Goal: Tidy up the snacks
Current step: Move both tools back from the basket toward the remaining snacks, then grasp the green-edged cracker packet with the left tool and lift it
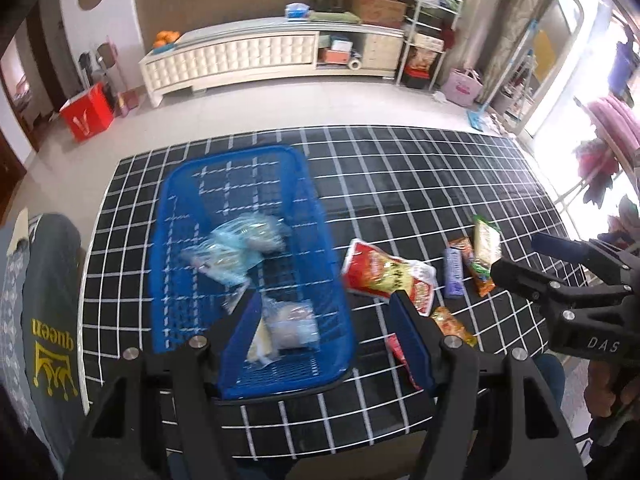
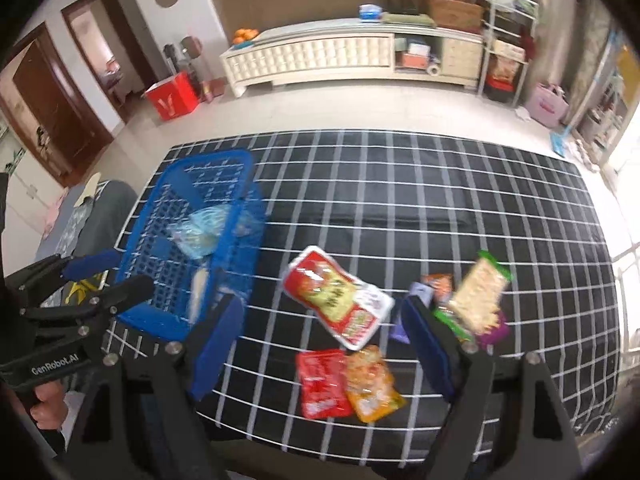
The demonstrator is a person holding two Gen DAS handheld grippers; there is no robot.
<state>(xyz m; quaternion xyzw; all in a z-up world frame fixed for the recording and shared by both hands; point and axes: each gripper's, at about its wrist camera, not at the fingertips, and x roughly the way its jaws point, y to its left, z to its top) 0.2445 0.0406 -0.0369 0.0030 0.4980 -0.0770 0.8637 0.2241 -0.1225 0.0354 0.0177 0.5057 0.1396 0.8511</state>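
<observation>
Black grid-patterned cloth is covering the table (image 2: 440,208), its far half lying bare and its near edge sitting just under both grippers. Behind it, pale floor is running to a white cabinet (image 2: 320,56). On the left, a blue mesh basket (image 1: 188,248) is holding clear-wrapped snack packs (image 1: 240,244). Loose snacks are lying to its right: a large red-and-yellow packet (image 2: 340,300), a small red packet (image 2: 320,384) touching an orange one (image 2: 372,384), and a green-edged cracker pack (image 2: 480,296). The left gripper (image 1: 324,340) is hovering over the basket's near right corner, fingers spread and empty. The right gripper (image 2: 324,344) is hanging above the loose packets, fingers wide apart, gripping nothing.
</observation>
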